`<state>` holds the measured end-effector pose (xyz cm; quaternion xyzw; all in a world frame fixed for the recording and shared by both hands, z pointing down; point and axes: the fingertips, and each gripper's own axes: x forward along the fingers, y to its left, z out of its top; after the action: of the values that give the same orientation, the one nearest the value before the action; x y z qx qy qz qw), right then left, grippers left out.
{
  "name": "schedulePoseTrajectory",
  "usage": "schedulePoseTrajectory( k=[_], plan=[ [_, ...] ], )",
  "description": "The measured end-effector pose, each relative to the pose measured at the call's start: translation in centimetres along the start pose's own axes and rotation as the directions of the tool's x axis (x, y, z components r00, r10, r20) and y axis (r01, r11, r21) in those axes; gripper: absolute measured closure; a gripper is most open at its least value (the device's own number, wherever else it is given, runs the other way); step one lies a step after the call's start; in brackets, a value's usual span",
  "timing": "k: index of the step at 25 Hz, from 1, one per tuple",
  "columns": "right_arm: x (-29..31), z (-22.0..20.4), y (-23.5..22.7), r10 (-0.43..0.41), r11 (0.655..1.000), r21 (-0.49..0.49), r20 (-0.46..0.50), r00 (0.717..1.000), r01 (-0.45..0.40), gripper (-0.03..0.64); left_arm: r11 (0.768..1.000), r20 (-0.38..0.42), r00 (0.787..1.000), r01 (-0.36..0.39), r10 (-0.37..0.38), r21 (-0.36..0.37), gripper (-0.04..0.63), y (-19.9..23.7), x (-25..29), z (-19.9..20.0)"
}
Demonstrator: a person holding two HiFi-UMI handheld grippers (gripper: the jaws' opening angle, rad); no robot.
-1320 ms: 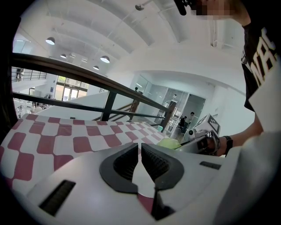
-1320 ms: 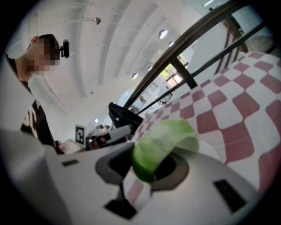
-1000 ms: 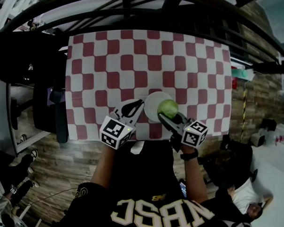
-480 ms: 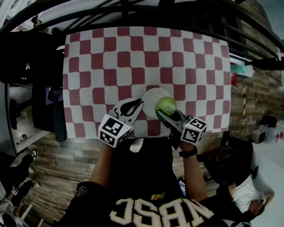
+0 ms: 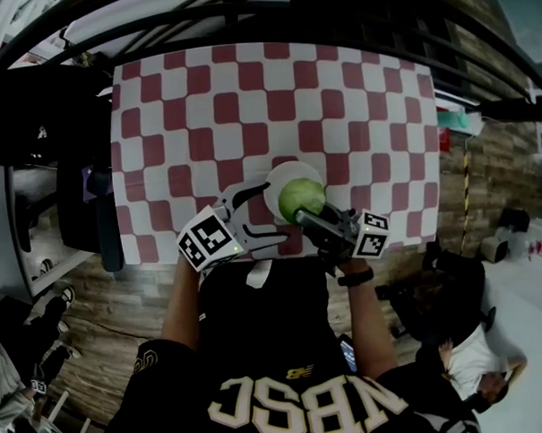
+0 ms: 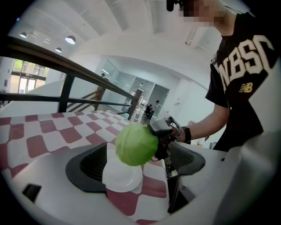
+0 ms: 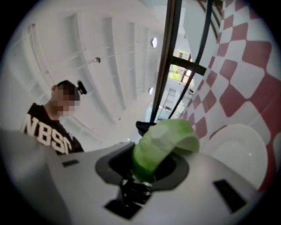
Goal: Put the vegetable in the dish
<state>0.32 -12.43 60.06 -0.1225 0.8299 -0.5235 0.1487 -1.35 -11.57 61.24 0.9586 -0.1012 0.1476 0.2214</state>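
Note:
A round green cabbage (image 5: 302,197) is held over the white dish (image 5: 278,177) near the table's front edge. My right gripper (image 5: 305,211) is shut on it from the near side; in the right gripper view the cabbage (image 7: 161,145) fills the jaws, with the dish (image 7: 240,151) just beyond. My left gripper (image 5: 269,215) sits to the left of the dish, and its jaws are opening. In the left gripper view the dish (image 6: 119,176) lies low between the spread fingers (image 6: 88,166), which do not press on it. Above it hangs the cabbage (image 6: 136,145).
A red-and-white checkered cloth (image 5: 248,104) covers the table. A dark railing (image 5: 271,23) runs along its far side. A dark chair (image 5: 82,206) stands at the left edge. The person's body is close to the near edge.
The left gripper's jaws have spread wide apart from shut. The right gripper has carried the cabbage a little left, further over the dish.

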Motion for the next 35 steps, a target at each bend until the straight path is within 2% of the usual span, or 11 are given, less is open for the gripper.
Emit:
schedulePoseTrajectory(
  k=[2,4,7,11,17,20,23,25,32,35],
  plan=[
    [0.0,-0.1,1.3,0.132,0.991,0.014,0.004,0.991,-0.132,0.495,0.999,-0.021,0.999,0.035,-0.034,0.042,0.121,-0.7,0.6,0.5],
    [-0.1,-0.3,2.6,0.243,0.970,0.023,-0.015,0.970,-0.243,0.495,0.995,-0.046,0.997,0.059,-0.055,0.079,0.105,-1.1,1.2,0.9],
    [0.1,-1.1,3.9,0.341,0.940,0.019,-0.064,0.938,-0.340,0.495,0.987,-0.080,0.990,0.121,-0.113,0.106,0.106,-1.9,1.8,1.1],
    [0.5,-2.0,4.4,0.378,0.926,0.026,-0.106,0.920,-0.378,0.495,0.978,-0.122,0.981,0.168,-0.152,0.127,0.106,-2.7,2.4,0.8],
    [-0.2,-2.2,4.3,0.386,0.922,0.028,-0.086,0.918,-0.385,0.495,0.981,-0.128,0.983,0.145,-0.129,0.125,0.107,-2.9,2.9,0.6],
    [-0.7,-2.5,3.8,0.319,0.946,-0.014,-0.139,0.938,-0.324,0.476,0.984,-0.124,0.985,0.132,-0.117,0.120,0.109,-3.0,3.5,0.4],
    [-1.5,-3.2,2.0,0.176,0.976,-0.090,-0.220,0.960,-0.199,0.404,0.987,-0.141,0.985,0.120,-0.104,0.110,0.109,-2.6,3.8,-0.1],
    [-2.5,-3.1,0.8,0.094,0.984,-0.126,-0.240,0.966,-0.127,0.387,0.989,-0.152,0.984,0.111,-0.095,0.101,0.109,-2.1,3.9,-0.5],
    [-4.9,-3.3,-2.3,-0.089,0.982,-0.187,-0.259,0.962,0.041,0.357,0.995,-0.184,0.981,0.076,-0.064,0.061,0.109,-1.1,5.6,-2.8],
    [-6.0,-2.6,-2.9,-0.129,0.981,-0.169,-0.200,0.971,0.096,0.329,0.998,-0.175,0.984,0.044,-0.038,0.033,0.109,-0.8,6.2,-3.7]
  ],
)
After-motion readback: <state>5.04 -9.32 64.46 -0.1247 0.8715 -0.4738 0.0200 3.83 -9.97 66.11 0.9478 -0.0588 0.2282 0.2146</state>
